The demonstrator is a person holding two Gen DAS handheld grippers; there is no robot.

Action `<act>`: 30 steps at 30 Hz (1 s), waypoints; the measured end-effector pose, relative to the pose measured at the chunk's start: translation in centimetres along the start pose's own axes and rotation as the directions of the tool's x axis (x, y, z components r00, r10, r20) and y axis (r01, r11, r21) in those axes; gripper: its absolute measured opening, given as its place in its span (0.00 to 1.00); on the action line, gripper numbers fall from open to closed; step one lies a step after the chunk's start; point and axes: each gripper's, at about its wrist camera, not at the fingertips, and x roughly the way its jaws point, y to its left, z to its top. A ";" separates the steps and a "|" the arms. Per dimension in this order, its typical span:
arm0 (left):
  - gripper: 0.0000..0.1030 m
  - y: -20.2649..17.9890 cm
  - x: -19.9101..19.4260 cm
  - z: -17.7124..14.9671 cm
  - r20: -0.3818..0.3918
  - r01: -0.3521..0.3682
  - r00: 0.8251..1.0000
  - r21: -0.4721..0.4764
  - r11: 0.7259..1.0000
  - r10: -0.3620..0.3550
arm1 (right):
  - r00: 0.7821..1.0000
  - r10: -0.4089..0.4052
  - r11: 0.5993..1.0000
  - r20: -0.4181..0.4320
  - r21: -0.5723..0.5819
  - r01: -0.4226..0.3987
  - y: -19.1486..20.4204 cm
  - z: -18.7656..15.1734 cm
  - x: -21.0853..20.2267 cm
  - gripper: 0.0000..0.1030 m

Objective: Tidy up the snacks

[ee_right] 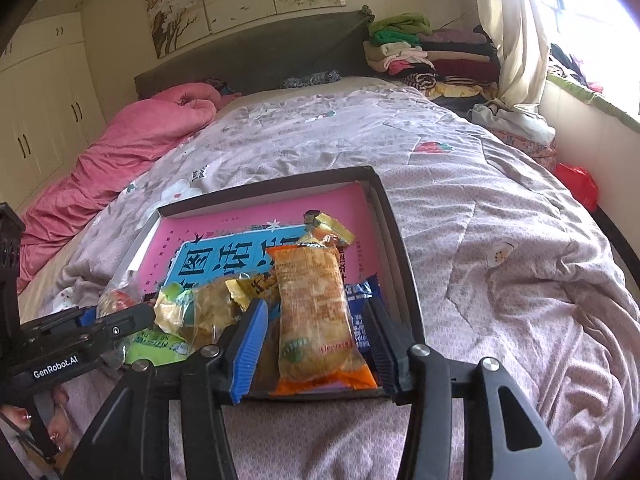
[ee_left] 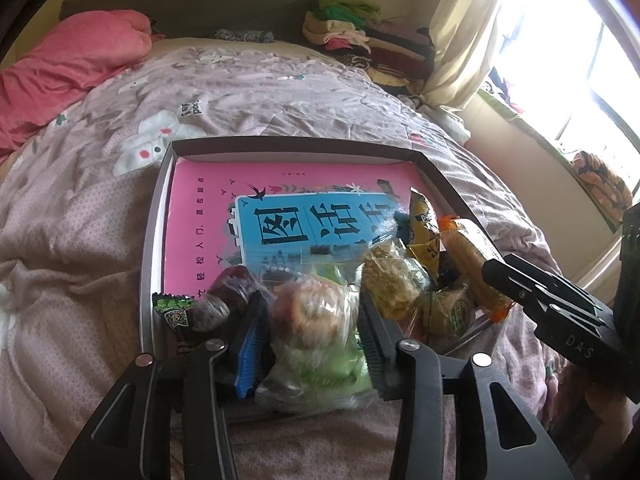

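A shallow dark-rimmed box (ee_left: 296,142) lies on the bed, with a pink book cover (ee_left: 200,208) lining its bottom. Several wrapped snacks are heaped at its near edge. My left gripper (ee_left: 312,308) is open astride a round pastry in a clear green wrapper (ee_left: 316,320), which rests in the box. A dark red packet (ee_left: 236,288) and a green packet (ee_left: 176,314) lie to its left. My right gripper (ee_right: 316,312) is open around an orange-edged cake packet (ee_right: 312,292), with gaps at both pads. A blue packet (ee_right: 360,296) lies beside it, and the box rim (ee_right: 280,184) runs behind.
The box sits on a flowered mauve quilt (ee_left: 260,92). A pink blanket (ee_right: 132,140) lies at the far left and folded clothes (ee_right: 420,52) are stacked by the headboard. A curtain (ee_right: 516,28) and window fill the right. A hand with painted nails (ee_right: 56,432) holds the left gripper.
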 end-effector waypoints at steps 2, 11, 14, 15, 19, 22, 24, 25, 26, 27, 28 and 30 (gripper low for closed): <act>0.55 0.0 -0.1 0.0 0.000 -0.008 1.000 0.000 1.000 0.008 | 1.000 -0.001 1.000 -0.003 -0.002 0.001 0.1 -0.1 0.0 0.48; 0.60 0.0 -0.9 0.2 0.023 0.004 1.000 -0.003 1.000 -0.004 | 1.000 -0.003 1.000 0.000 -0.005 0.003 0.2 -0.2 -0.3 0.49; 0.62 -0.3 -1.4 0.3 0.033 0.013 0.999 0.006 1.000 -0.013 | 1.000 -0.002 1.000 0.004 -0.002 0.002 0.2 -0.1 -0.5 0.49; 0.64 -0.4 -1.5 0.3 0.036 0.013 0.999 0.009 1.000 -0.014 | 1.000 -0.001 1.000 0.006 -0.002 0.001 0.2 -0.1 -0.5 0.49; 0.66 -0.7 -2.3 0.5 0.052 0.020 0.998 0.015 1.000 -0.021 | 1.000 -0.003 1.000 0.015 -0.008 0.004 0.3 0.1 -1.0 0.49; 0.71 -1.0 -3.1 0.7 0.071 0.021 0.997 0.023 1.000 -0.022 | 1.000 -0.004 1.000 0.027 -0.006 0.004 0.3 0.3 -1.4 0.53; 0.73 -1.2 -3.7 0.8 0.089 0.015 0.996 0.034 0.999 -0.018 | 0.999 -0.006 1.000 0.035 -0.005 0.006 0.2 0.4 -1.8 0.56; 0.73 -1.3 -4.1 0.8 0.096 0.010 0.995 0.039 0.999 -0.014 | 0.999 -0.007 1.000 0.040 -0.005 0.007 0.2 0.5 -2.0 0.56; 0.73 -1.4 -4.3 0.8 0.100 0.009 0.995 0.040 0.999 -0.012 | 0.999 -0.009 1.000 0.045 -0.004 0.010 0.2 0.6 -2.2 0.58; 0.74 -1.4 -4.5 0.9 0.103 0.009 0.995 0.040 0.999 -0.014 | 0.999 -0.011 1.000 0.049 -0.004 0.012 0.2 0.7 -2.3 0.59; 0.74 -1.5 -4.9 0.9 0.108 0.010 0.994 0.040 0.999 -0.014 | 0.999 -0.012 1.000 0.053 -0.003 0.012 0.2 0.7 -2.5 0.60; 0.75 -1.6 -5.6 0.9 0.122 0.000 0.993 0.039 0.999 -0.005 | 0.998 -0.013 1.000 0.066 -0.003 0.013 0.2 0.8 -3.0 0.64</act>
